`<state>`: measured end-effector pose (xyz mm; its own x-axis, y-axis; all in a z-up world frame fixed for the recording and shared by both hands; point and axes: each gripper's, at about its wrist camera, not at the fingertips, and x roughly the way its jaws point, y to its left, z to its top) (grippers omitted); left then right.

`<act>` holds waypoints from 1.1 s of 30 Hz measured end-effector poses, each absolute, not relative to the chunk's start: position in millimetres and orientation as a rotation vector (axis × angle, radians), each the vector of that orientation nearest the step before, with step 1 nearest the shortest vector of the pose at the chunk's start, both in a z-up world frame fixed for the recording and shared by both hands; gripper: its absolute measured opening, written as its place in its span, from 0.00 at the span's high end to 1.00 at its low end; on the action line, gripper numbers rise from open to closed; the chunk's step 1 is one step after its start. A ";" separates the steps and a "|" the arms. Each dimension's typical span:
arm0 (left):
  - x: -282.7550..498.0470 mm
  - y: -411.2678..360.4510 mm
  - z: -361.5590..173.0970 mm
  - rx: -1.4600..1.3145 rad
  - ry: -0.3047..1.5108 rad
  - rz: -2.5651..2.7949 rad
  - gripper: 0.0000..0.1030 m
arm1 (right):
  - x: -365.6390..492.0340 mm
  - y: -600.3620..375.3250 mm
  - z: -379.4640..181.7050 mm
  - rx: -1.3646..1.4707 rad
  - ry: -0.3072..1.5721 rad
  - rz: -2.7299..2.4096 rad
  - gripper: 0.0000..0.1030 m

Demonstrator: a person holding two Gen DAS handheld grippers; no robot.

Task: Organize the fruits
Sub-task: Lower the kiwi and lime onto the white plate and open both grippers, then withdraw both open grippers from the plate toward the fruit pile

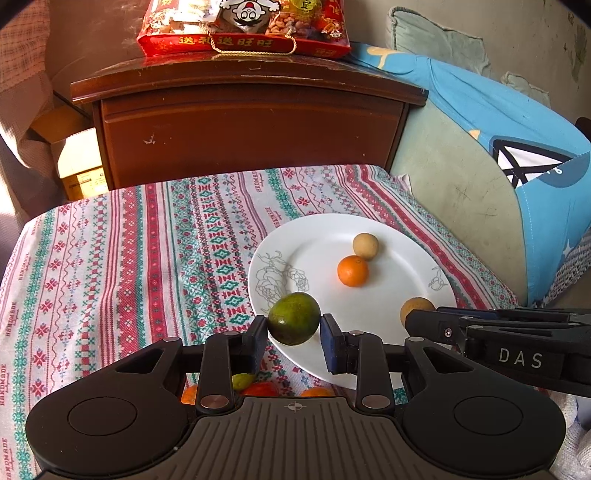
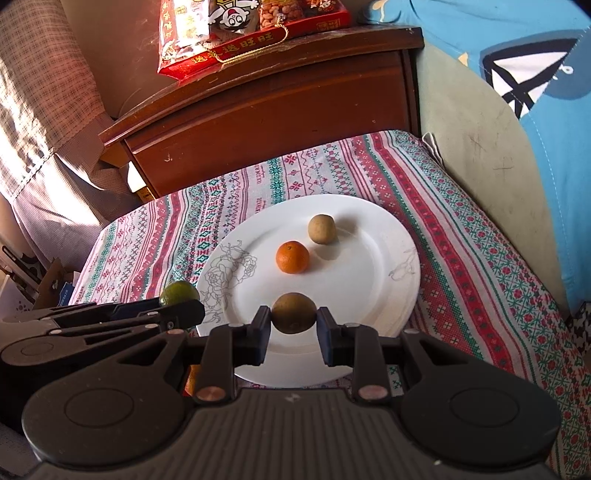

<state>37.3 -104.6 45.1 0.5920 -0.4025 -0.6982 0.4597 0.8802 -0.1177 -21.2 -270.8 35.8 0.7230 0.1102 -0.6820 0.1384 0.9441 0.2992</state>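
A small table draped in a white cloth (image 1: 129, 258) cross-stitched with red and green bands stands against a dark brown wooden cabinet (image 1: 251, 125), and a red snack gift bag (image 1: 243, 27) with a gold cord handle lies on the cabinet's top. To the right of the table a pale green cushion and a bright blue fabric with a dark triangle print (image 1: 517, 147) lean against the wall.

A round white plate (image 2: 369, 288) with a grey line-drawn rose on its left side sits on the cloth and serves as the landmark. Near the plate's middle rests a small orange mandarin (image 2: 292, 257); just beyond it, toward the cabinet and apparently touching it, lies a pale tan round fruit (image 2: 322, 229).

The left gripper (image 1: 293, 334) has its blue-padded fingers (image 1: 330, 345) clamped on a green-skinned citrus fruit (image 1: 293, 318), held above the plate's left near rim where the rose drawing ends. From the right wrist view this green fruit (image 2: 179, 292) shows just outside the plate's left edge, behind the left gripper's black body.

The right gripper (image 2: 293, 332) is closed on a brownish-olive round fruit (image 2: 294, 313), pinched between its two blue pads over the near part of the plate, in front of the mandarin. In the left wrist view that same fruit (image 1: 415, 306) peeks out beside the right gripper's black frame, which is marked "DAS".

Below the left gripper's fingers, off the plate's near left edge, bits of more fruit show on the cloth: orange, red and yellow-green pieces (image 1: 255, 386), mostly hidden by the gripper body.
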 end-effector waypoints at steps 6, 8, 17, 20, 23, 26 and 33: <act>44.2 -113.3 37.5 0.097 0.821 -0.483 0.73 | -16.8 -274.2 28.6 0.348 0.787 -0.046 0.73; 45.0 -115.8 35.9 0.107 0.828 -0.479 0.72 | -15.5 -276.5 26.4 0.354 0.790 -0.060 0.73; 44.8 -122.6 37.3 0.150 0.828 -0.469 0.69 | -15.0 -281.1 29.4 0.390 0.760 -0.070 0.69; 42.7 -122.1 40.1 0.157 0.830 -0.468 0.66 | -16.3 -280.0 32.6 0.385 0.748 -0.063 0.64; 39.2 -117.3 46.3 0.148 0.826 -0.464 0.62 | -18.9 -280.9 36.0 0.385 0.736 -0.058 0.62; 35.7 -108.1 54.0 0.133 0.820 -0.452 0.62 | -22.4 -283.9 37.9 0.400 0.731 -0.061 0.61; 28.8 -84.3 66.4 0.090 0.814 -0.418 0.61 | -36.0 -290.2 38.0 0.434 0.734 -0.069 0.59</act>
<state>28.8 -84.3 66.4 0.6103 -0.3270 -0.7216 0.3956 0.9149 -0.0800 -36.0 -290.2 38.0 0.7443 0.0886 -0.6620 0.2109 0.9093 0.3588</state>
